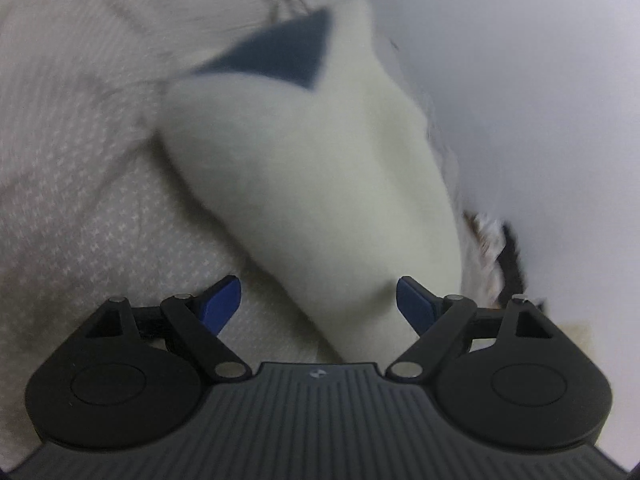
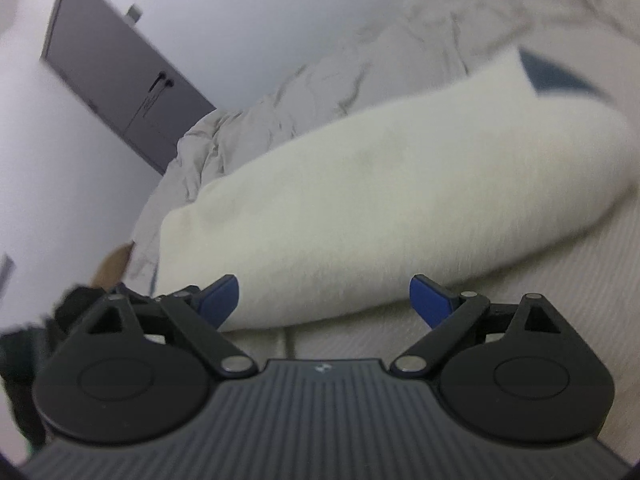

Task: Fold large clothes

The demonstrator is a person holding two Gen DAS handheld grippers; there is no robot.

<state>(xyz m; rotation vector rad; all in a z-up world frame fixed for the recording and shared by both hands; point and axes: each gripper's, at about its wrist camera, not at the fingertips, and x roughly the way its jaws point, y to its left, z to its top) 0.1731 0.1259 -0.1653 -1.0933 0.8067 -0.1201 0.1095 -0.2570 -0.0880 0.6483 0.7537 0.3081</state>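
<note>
Left wrist view puts your left gripper (image 1: 319, 304) low over a bed, its jaws spread wide and released, with blue flat pads on black linkage arms. Between and beyond them lies the cream garment (image 1: 304, 184): a thick, fuzzy, fleece-like bundle, folded into a long rounded slab that runs from just in front of the gripper to the far middle of the view. Its near end sits in the gap between the pads, and you can't tell through the blur whether the right pad touches it. At the garment's far end a dark blue triangular patch (image 1: 288, 52) shows, smooth against the nap. Left of the garment spreads the bedspread (image 1: 72, 200), pale beige, woven with a small repeating light motif and gently creased. A plain pale wall (image 1: 520, 80) fills the right.

From the right wrist view, your right gripper (image 2: 324, 300) also stands released, jaws wide, nothing pinched. The same garment (image 2: 380, 208) stretches from near left to far right as a plump, soft-edged roll, its near edge lying between the blue pads on the ribbed bed cover (image 2: 520, 264). Rumpled pale bedding (image 2: 280, 112) heaps up behind it, and a grey flat-panelled door (image 2: 112, 72) stands at far left.
</note>
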